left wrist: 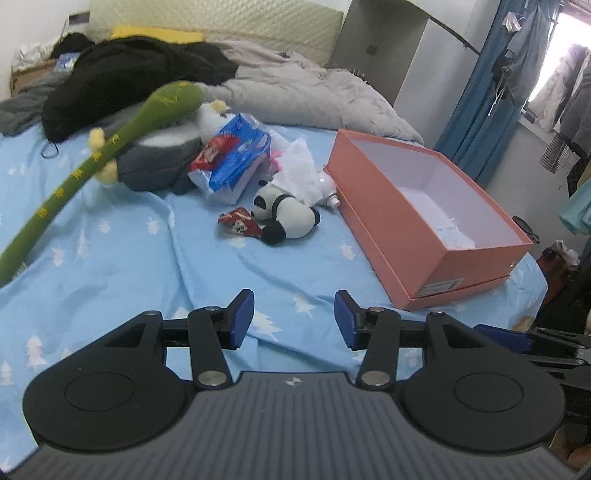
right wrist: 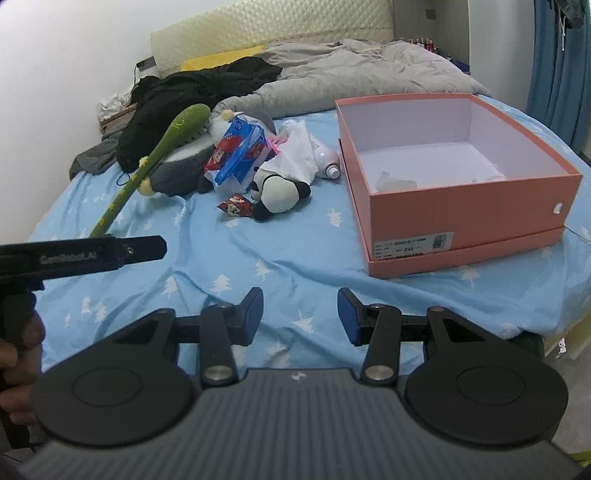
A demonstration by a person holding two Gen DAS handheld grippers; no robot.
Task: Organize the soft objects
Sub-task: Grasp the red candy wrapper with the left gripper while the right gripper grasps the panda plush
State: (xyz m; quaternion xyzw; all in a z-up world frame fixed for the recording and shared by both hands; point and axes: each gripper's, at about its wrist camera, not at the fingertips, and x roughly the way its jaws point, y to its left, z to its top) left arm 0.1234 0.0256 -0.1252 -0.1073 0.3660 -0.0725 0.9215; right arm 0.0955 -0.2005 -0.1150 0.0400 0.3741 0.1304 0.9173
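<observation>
While both grippers hang empty over the bed's near edge, the left gripper (left wrist: 294, 319) and right gripper (right wrist: 300, 316) each have jaws apart, nothing between them. One panda plush (left wrist: 286, 218) lies mid-bed beside one open pink box (left wrist: 413, 221) at the right edge, its long axis crosswise, head leftward. One long green plush (left wrist: 92, 158) slants from the near-left edge toward the headboard.

Bedsheet (left wrist: 122, 258): light blue cloth, matt, creased. Box (right wrist: 461, 218): matt pink cardboard, white inside. Panda toy (left wrist: 286, 218): soft plush. Snack packet (left wrist: 240, 223): glossy crinkled foil. Duvet (left wrist: 303, 92): grey matt cloth. Headboard (right wrist: 266, 33): quilted, faintly sheeny.
</observation>
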